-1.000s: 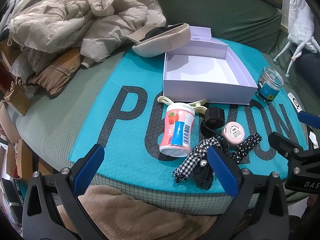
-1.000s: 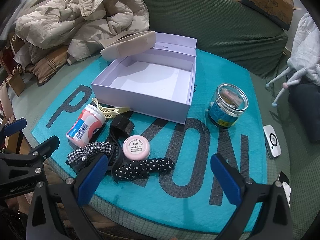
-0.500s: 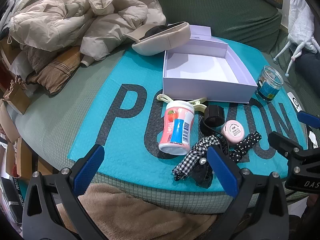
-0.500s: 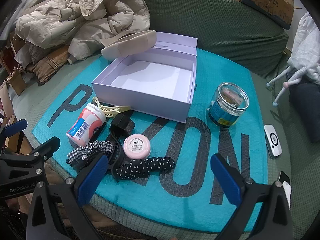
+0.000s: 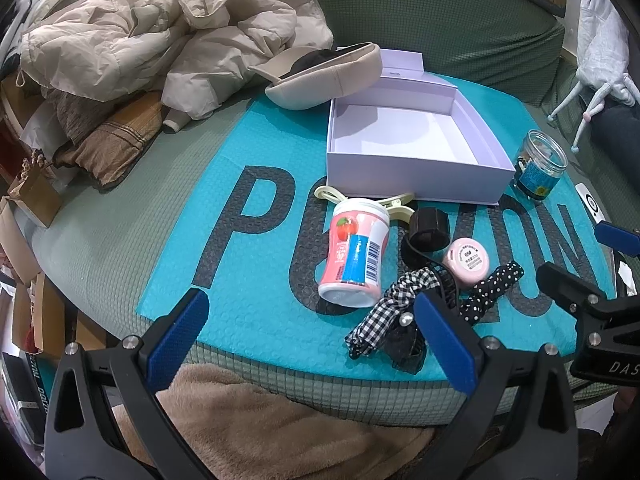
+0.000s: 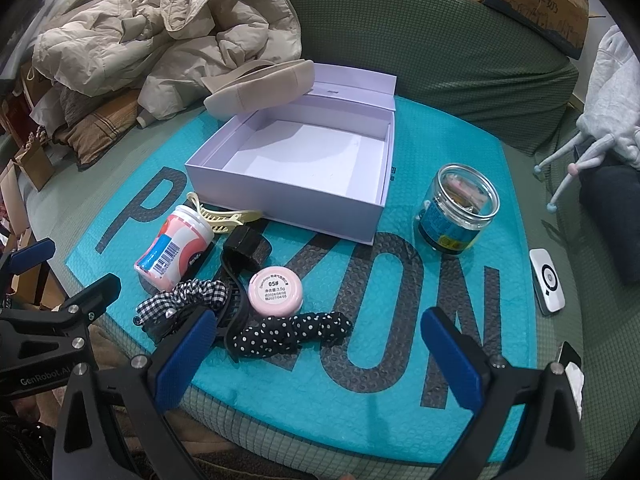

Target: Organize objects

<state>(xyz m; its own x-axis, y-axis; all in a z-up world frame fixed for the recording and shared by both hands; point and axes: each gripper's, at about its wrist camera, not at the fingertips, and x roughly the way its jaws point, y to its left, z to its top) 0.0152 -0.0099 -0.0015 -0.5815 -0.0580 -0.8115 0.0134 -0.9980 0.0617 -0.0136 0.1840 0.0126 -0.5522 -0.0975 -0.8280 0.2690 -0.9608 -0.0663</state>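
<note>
An open lilac box (image 5: 472, 168) (image 6: 288, 204) lies empty on a teal mat (image 5: 256, 272) (image 6: 500, 312). In front of it lie a pink bottle (image 5: 354, 254) (image 6: 176, 252), a yellow hair claw (image 5: 394, 202) (image 6: 224, 216), a black strap (image 5: 428, 230) (image 6: 246, 246), a round pink tin (image 5: 468, 262) (image 6: 275, 290), a checked scrunchie (image 5: 394, 304) (image 6: 188, 294) and a dotted scrunchie (image 5: 492, 284) (image 6: 292, 332). A glass jar (image 5: 540, 166) (image 6: 458, 210) stands right of the box. My left gripper (image 5: 308, 340) and right gripper (image 6: 316, 356) hover open at the mat's near edge, holding nothing.
A beige cap (image 5: 324, 76) (image 6: 260, 84) leans on the box's far left corner, beside piled jackets (image 5: 160, 32) (image 6: 160, 28). A white remote (image 6: 546, 280) lies on the green cushion (image 6: 440, 40) to the right. A brown blanket (image 5: 260, 428) hangs below the front edge.
Both grippers have drawn back slightly from the mat, so the objects sit a little higher and farther in view. Nothing on the mat has moved.
</note>
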